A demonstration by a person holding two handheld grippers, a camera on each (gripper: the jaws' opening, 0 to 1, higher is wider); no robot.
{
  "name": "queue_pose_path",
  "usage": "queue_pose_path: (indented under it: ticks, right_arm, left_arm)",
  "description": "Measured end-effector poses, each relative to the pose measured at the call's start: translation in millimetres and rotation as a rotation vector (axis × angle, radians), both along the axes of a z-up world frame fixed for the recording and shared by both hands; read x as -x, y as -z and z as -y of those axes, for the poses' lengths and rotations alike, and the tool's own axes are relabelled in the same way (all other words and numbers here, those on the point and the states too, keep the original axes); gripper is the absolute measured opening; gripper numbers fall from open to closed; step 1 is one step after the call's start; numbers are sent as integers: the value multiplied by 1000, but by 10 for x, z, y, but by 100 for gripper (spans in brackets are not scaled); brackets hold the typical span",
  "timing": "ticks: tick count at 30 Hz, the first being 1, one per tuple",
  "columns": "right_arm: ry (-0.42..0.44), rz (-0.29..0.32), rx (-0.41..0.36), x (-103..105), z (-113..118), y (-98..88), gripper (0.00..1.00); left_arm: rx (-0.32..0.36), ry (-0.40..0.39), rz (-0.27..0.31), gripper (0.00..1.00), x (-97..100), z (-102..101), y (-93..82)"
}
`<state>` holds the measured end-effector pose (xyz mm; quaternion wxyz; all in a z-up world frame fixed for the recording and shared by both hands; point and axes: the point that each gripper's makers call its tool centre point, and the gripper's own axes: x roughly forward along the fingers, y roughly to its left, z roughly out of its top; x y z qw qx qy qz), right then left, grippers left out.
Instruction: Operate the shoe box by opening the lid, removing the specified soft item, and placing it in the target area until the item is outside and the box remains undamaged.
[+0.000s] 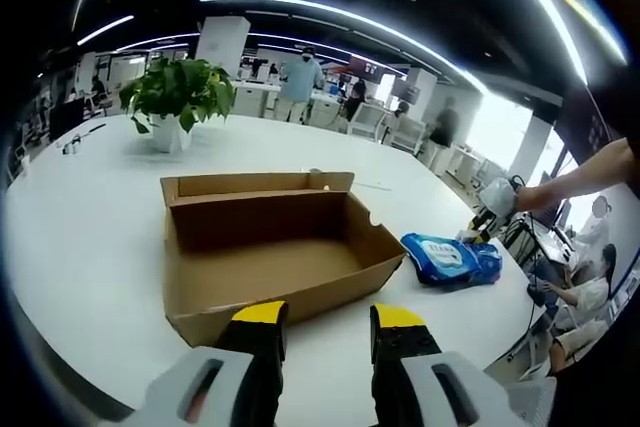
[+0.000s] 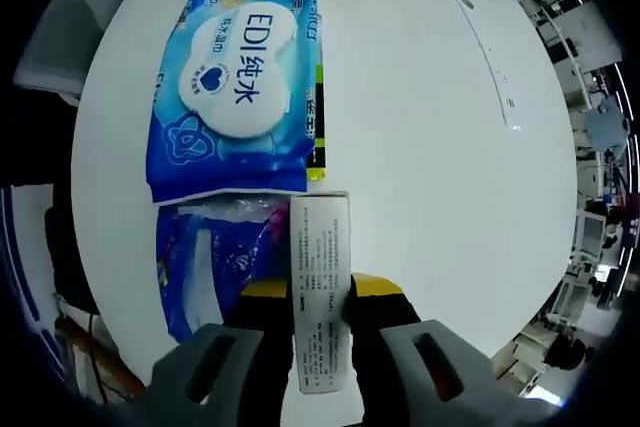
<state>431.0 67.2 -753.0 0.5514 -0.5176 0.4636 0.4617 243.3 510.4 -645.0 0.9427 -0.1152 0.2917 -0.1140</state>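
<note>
Shoe box (image 1: pixel 275 247) open and empty; wipes pack (image 2: pixel 240 87) out on table (image 2: pixel 440 147).
Right gripper (image 2: pixel 320 292) clenches a second pack (image 2: pixel 320 287), unreleased; left gripper (image 1: pixel 328 322) gapes, holding nothing.

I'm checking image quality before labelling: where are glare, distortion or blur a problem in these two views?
Left gripper view: ceiling light strips bow strongly from fisheye distortion, windows at right blow out white, the cardboard box stays sharp. Right gripper view: the white table is bright and nearly shadowless, the wipes pack print is legible, the edges smear.
</note>
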Motion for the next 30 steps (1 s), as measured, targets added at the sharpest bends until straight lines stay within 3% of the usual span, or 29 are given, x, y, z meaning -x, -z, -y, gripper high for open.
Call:
queue_pose_path:
  ticks: [17,23,30]
  right_arm:
    - [68,5,11,-52,13,-18,19]
    - [80,19,5,-42,43,-110,20]
    - [170,46,-38,-44,102,-294,21]
  left_arm:
    - [-1,-8,3,33,71,-67,-21]
    - [2,-10,8,33,79,-88,-32]
    - [11,10,11,33,65,-60,-7]
